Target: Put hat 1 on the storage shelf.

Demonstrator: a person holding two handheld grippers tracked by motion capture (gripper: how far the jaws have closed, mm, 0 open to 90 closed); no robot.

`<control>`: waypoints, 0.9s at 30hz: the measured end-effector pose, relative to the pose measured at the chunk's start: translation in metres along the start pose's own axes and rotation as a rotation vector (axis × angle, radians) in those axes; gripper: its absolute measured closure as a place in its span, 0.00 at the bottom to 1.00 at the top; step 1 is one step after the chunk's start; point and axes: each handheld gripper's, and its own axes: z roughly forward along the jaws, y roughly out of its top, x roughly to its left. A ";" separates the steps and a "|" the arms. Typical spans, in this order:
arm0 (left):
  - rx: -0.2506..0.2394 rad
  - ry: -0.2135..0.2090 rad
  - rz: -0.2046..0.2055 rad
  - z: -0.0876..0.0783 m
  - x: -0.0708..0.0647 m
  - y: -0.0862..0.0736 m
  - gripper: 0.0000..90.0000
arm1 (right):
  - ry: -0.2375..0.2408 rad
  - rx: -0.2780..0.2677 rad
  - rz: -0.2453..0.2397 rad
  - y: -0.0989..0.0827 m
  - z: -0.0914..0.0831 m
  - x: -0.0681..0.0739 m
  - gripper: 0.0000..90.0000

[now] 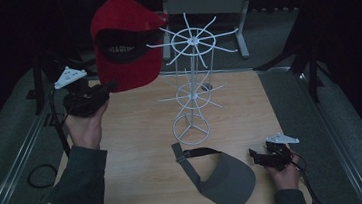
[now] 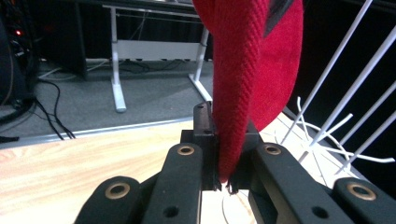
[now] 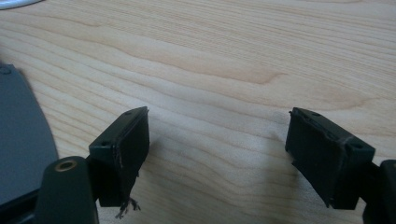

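From above, the left gripper (image 1: 109,85) is holding a red cap (image 1: 125,42) up by its brim – dark lining facing us, just left of the white wire rack (image 1: 193,83) – while the right gripper (image 1: 254,156) is resting beside a grey visor (image 1: 226,178) near the table's (image 1: 137,136) front edge. In the left gripper view, the jaws are pinching ribbed red cloth (image 2: 238,93). In the right gripper view, the jaws are standing wide – bare wood (image 3: 215,60) between them.

Looking down and forward over the wooden table (image 1: 138,151) from above; riding close behind each gripper's jaws, sharing that tabletop and the red cap (image 2: 252,70).
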 end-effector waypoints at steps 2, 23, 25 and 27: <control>0.001 -0.009 -0.005 -0.001 0.001 -0.006 0.95 | 0.000 0.001 0.001 0.000 0.000 0.000 0.24; 0.052 -0.018 0.038 0.028 -0.003 -0.069 0.95 | 0.001 -0.001 0.002 0.000 0.000 0.000 0.24; 0.061 -0.025 0.032 0.031 -0.001 -0.074 0.95 | 0.001 -0.001 0.002 0.000 0.000 0.000 0.24; 0.079 -0.018 0.031 0.034 0.000 -0.080 0.95 | 0.001 0.001 0.000 0.000 0.000 0.000 0.24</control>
